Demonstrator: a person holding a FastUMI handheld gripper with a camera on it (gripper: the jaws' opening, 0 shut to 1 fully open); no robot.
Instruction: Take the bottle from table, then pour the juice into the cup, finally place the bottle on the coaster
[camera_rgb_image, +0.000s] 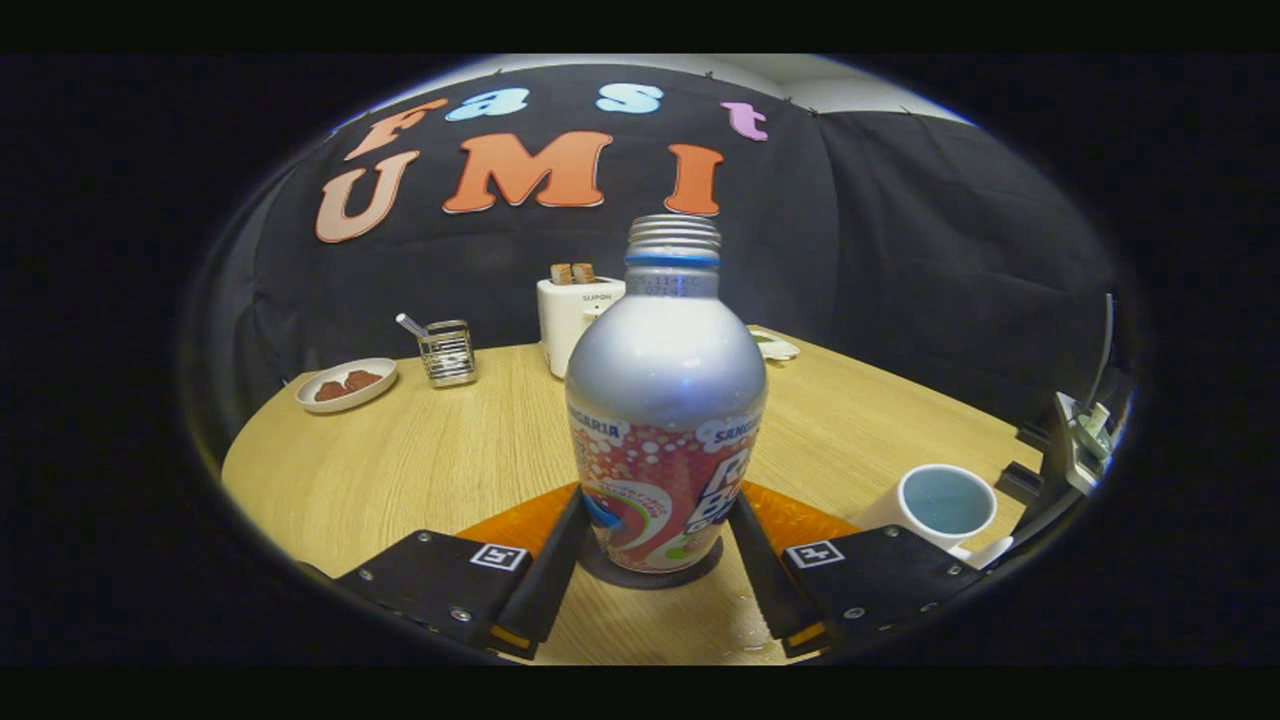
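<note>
A silver bottle (665, 400) with a red and white label and an uncapped threaded neck stands upright on a dark round coaster (650, 580) on the wooden table (450, 450). My gripper (656, 505) is shut on the bottle, one finger pressing each side of its lower body. An orange mat (800, 520) shows behind the fingers under the coaster. A white cup (945, 500) with a pale blue inside stands to the right, just beyond the right finger.
A white toaster (575, 320) with two slices stands at the back behind the bottle. A wire holder (447, 352) and a white plate with brown pieces (345, 385) sit back left. A small white dish (775, 347) lies back right; a stand (1080, 430) rises at the table's right edge.
</note>
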